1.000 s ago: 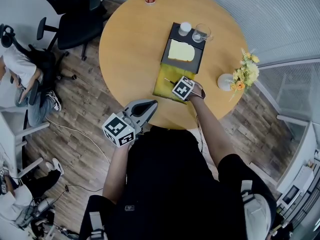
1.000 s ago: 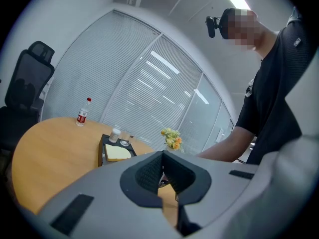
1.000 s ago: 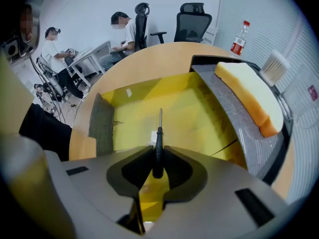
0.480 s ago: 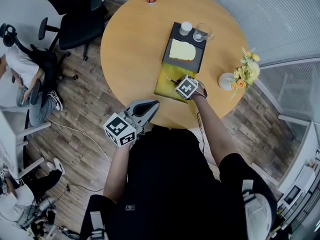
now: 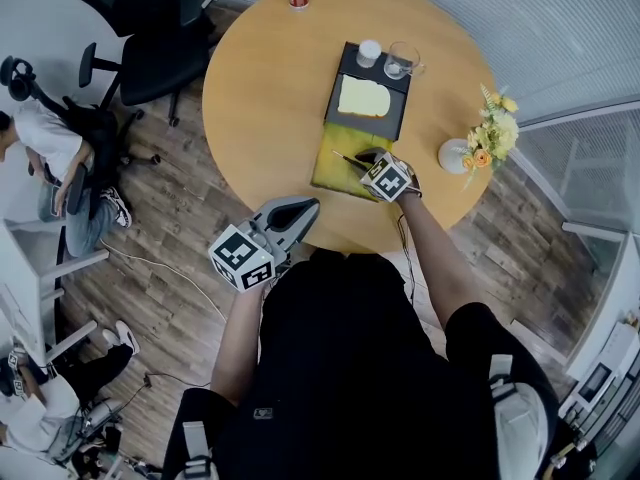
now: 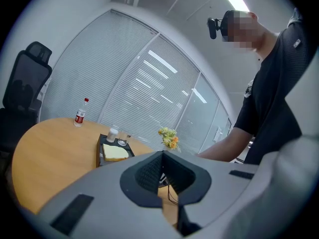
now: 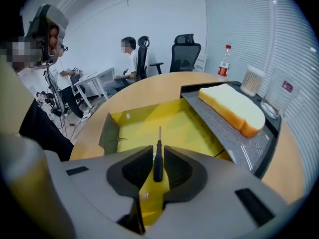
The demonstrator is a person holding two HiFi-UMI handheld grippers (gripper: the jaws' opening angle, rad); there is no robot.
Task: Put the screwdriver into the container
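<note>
Wooden and round, the pale table [image 5: 270,78] fills the far half of my head view. On its near-right part sits a shallow yellow open-topped box [image 5: 332,168], the container, with its far edge just beside a black tray.

My left gripper [image 5: 298,210] hangs off the near edge of the table, well apart from the work. Its own view shows its jaws pressed together with nothing between them [image 6: 162,169].

My right gripper [image 5: 366,162] is over the near-right side of the box. Its jaws are clamped on the handle of a small screwdriver with a dark handle and a thin metal shaft [image 7: 158,156]. The shaft points away from me over the yellow floor of the box [image 7: 164,126]. I cannot tell whether the tip touches that floor or hovers just above it.

I judge this to be the placing step: the tool is over the container but not yet let go. The next move calls for me to lower it until it lies flat inside the walls. Then I part the jaws gently so it doesn't roll or bounce toward the low near flap.
</note>
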